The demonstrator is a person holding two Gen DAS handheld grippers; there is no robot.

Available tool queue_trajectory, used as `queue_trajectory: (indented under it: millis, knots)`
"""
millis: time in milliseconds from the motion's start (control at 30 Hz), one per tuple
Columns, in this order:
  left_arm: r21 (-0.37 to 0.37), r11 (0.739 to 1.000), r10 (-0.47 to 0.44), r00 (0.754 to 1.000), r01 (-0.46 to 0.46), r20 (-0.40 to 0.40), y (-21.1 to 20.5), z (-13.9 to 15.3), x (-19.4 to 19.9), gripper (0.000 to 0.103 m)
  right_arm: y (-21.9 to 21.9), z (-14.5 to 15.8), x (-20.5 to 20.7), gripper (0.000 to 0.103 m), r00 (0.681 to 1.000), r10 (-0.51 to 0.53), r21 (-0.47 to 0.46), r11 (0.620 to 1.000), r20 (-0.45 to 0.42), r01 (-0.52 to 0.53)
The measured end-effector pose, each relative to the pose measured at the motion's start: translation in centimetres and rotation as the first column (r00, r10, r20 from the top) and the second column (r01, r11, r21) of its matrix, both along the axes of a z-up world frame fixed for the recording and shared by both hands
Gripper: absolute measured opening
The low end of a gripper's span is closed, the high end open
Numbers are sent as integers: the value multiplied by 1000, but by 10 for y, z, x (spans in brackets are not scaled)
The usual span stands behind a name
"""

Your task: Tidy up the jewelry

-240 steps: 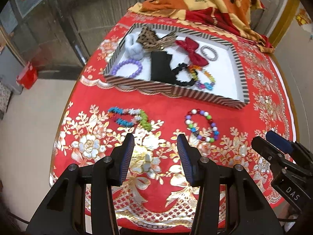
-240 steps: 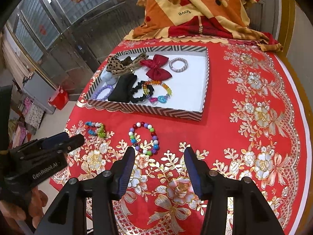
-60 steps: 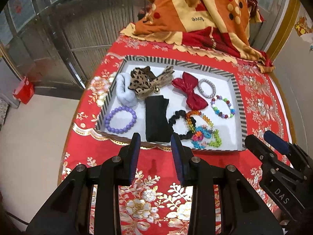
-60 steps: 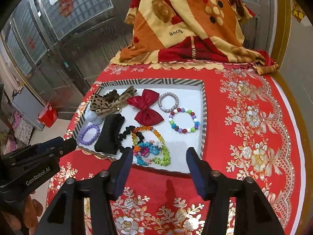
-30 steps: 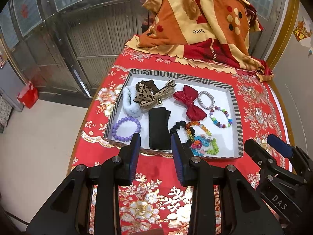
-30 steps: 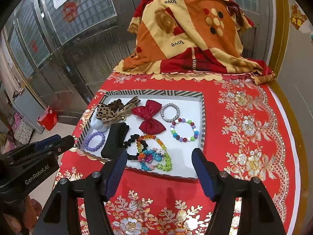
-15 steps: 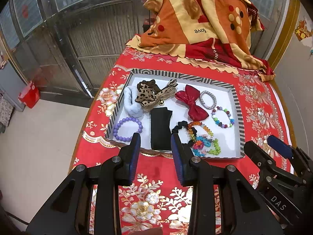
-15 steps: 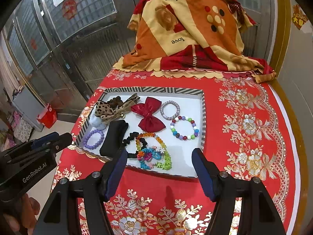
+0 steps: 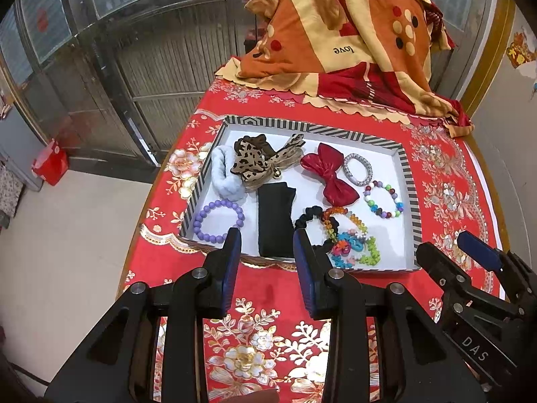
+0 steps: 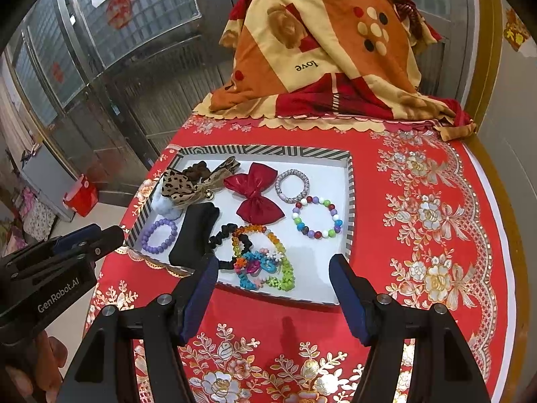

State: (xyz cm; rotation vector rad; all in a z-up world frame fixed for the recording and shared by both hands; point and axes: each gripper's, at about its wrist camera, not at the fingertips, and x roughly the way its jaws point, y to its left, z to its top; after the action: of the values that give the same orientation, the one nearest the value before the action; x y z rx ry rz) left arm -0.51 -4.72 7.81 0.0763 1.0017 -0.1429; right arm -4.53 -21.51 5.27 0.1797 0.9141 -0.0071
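A striped-rim white tray (image 9: pixel 407 181) (image 10: pixel 349 208) on the red tablecloth holds the jewelry. Inside lie a purple bead bracelet (image 9: pixel 218 216) (image 10: pixel 159 231), a multicolour bead bracelet (image 9: pixel 382 199) (image 10: pixel 317 216), a bright flower-bead bracelet (image 9: pixel 355 252) (image 10: pixel 265 268), a red bow (image 9: pixel 330 174) (image 10: pixel 256 194), a silver ring bracelet (image 9: pixel 357 169) (image 10: pixel 292 184), a black cloth (image 9: pixel 277 218) and a leopard bow (image 9: pixel 258 161). My left gripper (image 9: pixel 266 245) is open and empty, above the tray's near edge. My right gripper (image 10: pixel 272 272) is open wide and empty, above the tray's near edge.
A folded orange, yellow and red blanket (image 9: pixel 349 33) (image 10: pixel 325 53) lies at the table's far end. Metal-and-glass doors (image 9: pixel 134 50) stand to the left. A red bin (image 9: pixel 50 164) sits on the floor. The table edge drops off at left.
Eight seconds ago two bracelets lay on the cloth in front of the tray; both now lie inside it. Over the last second both grippers drew back slightly and stayed open.
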Motion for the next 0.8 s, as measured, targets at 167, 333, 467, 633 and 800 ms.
queue_trajectory:
  millis: [167,333,467,633,800]
  knots:
    - [1,1000,1,1000,-1,-2,-1,0,0,31,0,-2,2,66,1000,1,0,1000,-6,-1]
    - [5,1000,1,1000,-1,-3,3,-1,2,31,0,-2,3,66,1000,5,0,1000,-5,-5]
    - [4,1000,2,1000,-2,-3,4,-2,2,31,1,-3,3,66,1000,8,-1,1000,-10,-8]
    - [7,1000,3,1000,-3,-4,8,-5,2,31,3,-5,4,66,1000,11,-1,1000,-14,-11]
    - [10,1000,0,1000,0,-7,8,-7,3,31,6,-7,6,66,1000,15,-5,1000,-22,-16]
